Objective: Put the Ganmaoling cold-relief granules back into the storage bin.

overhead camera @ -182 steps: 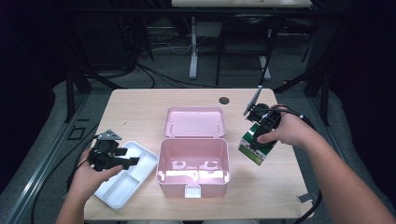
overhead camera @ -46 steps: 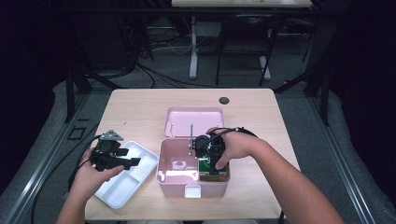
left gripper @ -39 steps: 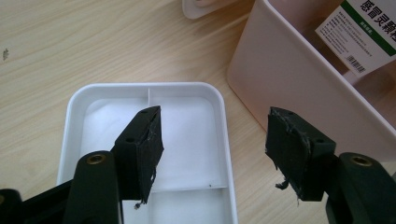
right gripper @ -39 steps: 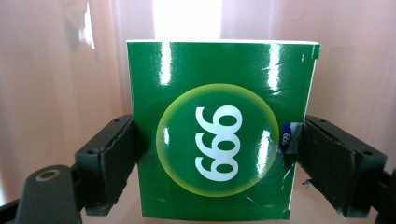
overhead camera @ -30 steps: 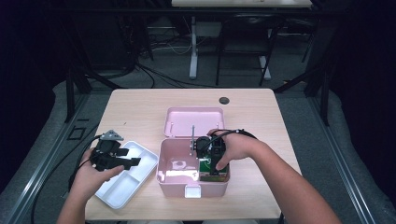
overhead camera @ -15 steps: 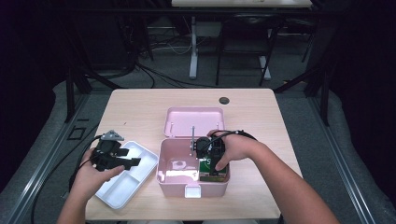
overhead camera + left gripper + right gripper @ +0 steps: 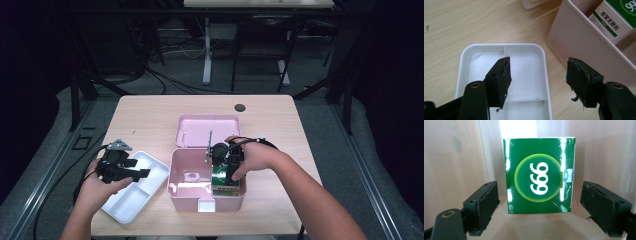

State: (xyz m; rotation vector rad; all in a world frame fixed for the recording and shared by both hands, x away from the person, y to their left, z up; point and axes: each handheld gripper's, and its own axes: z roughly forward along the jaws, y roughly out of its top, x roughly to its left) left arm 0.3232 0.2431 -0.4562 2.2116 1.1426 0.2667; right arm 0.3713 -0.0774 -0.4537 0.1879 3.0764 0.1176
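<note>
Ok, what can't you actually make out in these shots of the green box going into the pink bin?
- Green box, high view: the right tool and hand cover most of it.
- Pink bin floor under the box: hidden in the high view.
- Box's small print, left tool view: cut off by the top edge.
- White tray: its near end runs off frame behind the left tool.

Left hand-held gripper [image 7: 121, 167]: black body, grey three-cornered plate, black trailing cable; frayed black pads [image 7: 500, 81], brass-coloured screws at lower frame

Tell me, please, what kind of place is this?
Probably a lab or recording workshop: a wooden table on grey carpet, cables across the floor, desk frames behind, and a person using a hand-held gripper.
</note>
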